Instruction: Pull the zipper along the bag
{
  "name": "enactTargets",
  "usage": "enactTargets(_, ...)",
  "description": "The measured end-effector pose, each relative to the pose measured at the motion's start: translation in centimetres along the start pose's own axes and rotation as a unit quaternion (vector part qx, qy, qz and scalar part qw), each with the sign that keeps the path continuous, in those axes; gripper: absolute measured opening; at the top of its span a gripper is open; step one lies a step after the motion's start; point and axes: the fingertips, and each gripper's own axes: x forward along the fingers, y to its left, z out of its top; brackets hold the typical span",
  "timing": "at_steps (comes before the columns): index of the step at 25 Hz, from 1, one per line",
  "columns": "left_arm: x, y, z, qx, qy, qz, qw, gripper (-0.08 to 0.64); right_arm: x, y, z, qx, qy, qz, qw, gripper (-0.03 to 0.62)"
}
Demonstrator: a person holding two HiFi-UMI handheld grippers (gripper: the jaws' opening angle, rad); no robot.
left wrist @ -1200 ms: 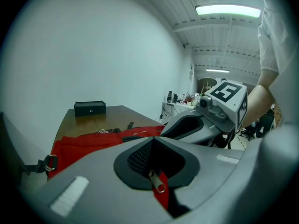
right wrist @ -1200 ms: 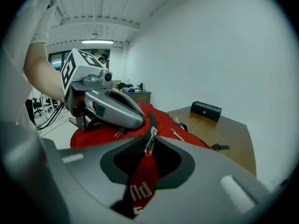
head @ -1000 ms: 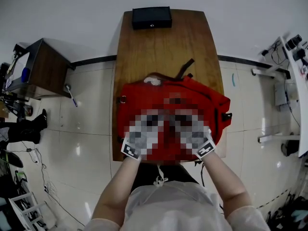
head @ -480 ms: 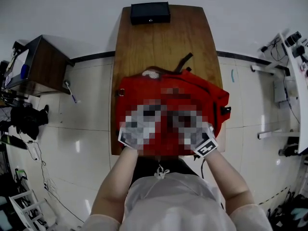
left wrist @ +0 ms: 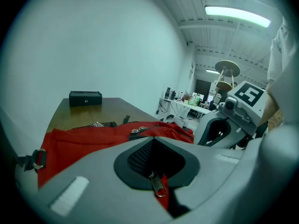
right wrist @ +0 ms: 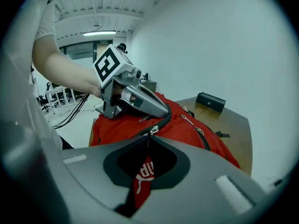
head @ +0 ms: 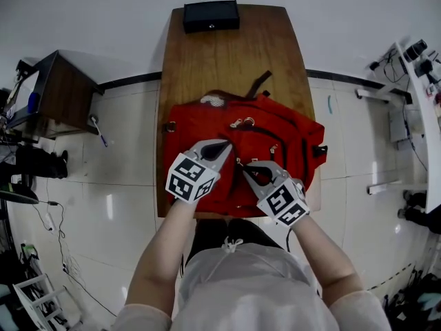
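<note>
A red backpack (head: 282,133) lies flat on the wooden table (head: 234,61). Both grippers rest on its front panel, near the table's front edge. My left gripper (head: 222,147) is shut on a small metal zipper pull (left wrist: 158,185) with a scrap of red under it. Just right of it, my right gripper (head: 246,169) is shut on a red pull tab (right wrist: 142,174) with white print. A metal slider (right wrist: 152,130) on the black zipper line (right wrist: 161,122) sits just past its tips. In the right gripper view, the left gripper (right wrist: 161,110) touches that zipper line.
A black box (head: 211,16) stands at the table's far end. Two more metal pulls (head: 242,123) lie higher on the bag, and a dark strap (head: 262,85) trails behind it. A dark side table (head: 58,92) stands on the floor at the left.
Both grippers remain on the bag's front. The left gripper has shifted slightly away from me and the two tips stand closer together. The bag has not visibly moved.
</note>
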Motion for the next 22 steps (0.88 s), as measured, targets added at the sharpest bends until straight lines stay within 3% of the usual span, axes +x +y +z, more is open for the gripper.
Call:
enactTargets(10, 0.0, 0.2, -0.1, -0.012, -0.002, -0.019, 0.9997, 0.006, 0.2, 4.0, -2.7, 0.016, 0.041, 0.033, 0.998, 0.011)
enactTargets(17, -0.2, 0.1, 0.0, 0.004, -0.010, -0.018, 0.9998, 0.006, 0.5, 6.6, -3.5, 0.035, 0.067, 0.052, 0.996, 0.015)
enactTargets(22, -0.2, 0.2, -0.1, 0.007, -0.015, -0.021, 0.9996, 0.006, 1.3, 11.1, -5.5, 0.021, 0.122, 0.107, 0.987, 0.011)
